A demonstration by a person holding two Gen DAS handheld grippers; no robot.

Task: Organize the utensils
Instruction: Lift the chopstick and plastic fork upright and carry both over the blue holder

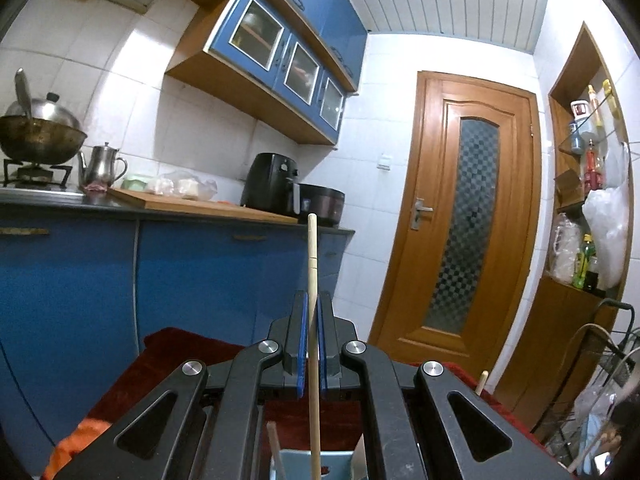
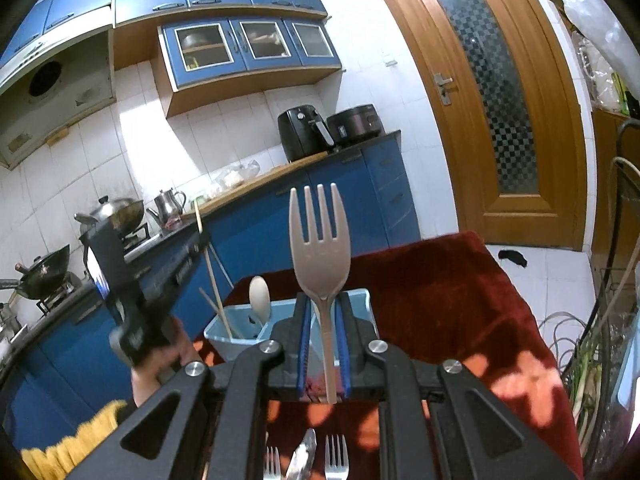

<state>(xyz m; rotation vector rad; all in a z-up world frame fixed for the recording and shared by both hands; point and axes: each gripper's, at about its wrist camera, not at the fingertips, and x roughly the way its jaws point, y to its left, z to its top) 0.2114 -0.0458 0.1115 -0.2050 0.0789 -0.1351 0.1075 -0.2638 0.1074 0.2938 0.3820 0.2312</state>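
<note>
Right wrist view | right tool (image 2: 323, 340) clenched on plastic fork (image 2: 320, 240) at neck: light, slippery | left tool (image 1: 312, 340) clenched on chopstick (image 1: 312, 280) mid-shaft: stiff, thin, likely to pivot

Both grippers are showing matte black linkage arms with triangular cutouts, round silver pivot screws and blue pads lining the fingers: left gripper (image 1: 313, 312), right gripper (image 2: 323, 312). Person is wearing a yellow sleeve (image 2: 70, 446) on the left hand (image 2: 168, 354).
</note>
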